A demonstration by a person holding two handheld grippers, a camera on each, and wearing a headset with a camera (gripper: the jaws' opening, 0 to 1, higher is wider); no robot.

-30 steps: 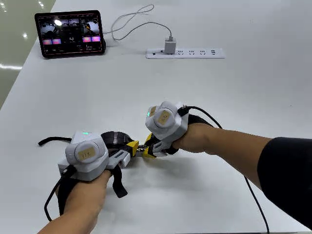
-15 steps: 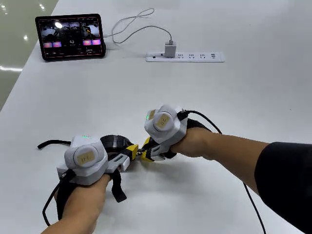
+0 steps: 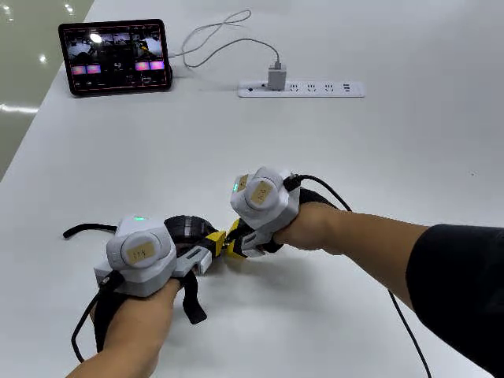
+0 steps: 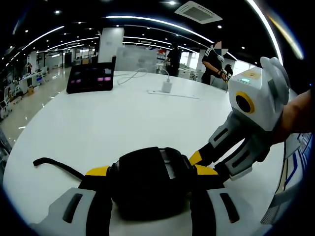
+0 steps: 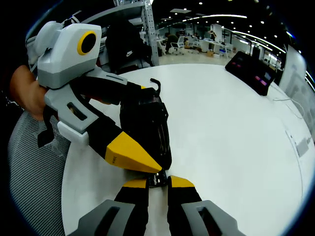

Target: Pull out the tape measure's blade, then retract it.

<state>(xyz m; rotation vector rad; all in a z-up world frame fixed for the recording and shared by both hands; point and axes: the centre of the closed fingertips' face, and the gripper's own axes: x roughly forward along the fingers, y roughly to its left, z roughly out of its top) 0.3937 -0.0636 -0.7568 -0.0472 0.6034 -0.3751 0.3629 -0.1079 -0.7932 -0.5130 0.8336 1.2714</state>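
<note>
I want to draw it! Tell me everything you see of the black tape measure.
The tape measure is a chunky, rounded black case, plastic or rubber by its look, lying on the white table. The left gripper squeezes its sides with yellow-tipped fingers. A thin black strap trails from it across the table. At its front, the right gripper pinches the small metal blade tip; hardly any blade is out.

Centre: tape measure (image 3: 187, 229), strap (image 3: 79, 230) trailing left.
Far edge: tablet (image 3: 115, 56), power strip (image 3: 301, 89), cable (image 3: 275, 58).
Right side: bare surface (image 3: 378, 150), open.
</note>
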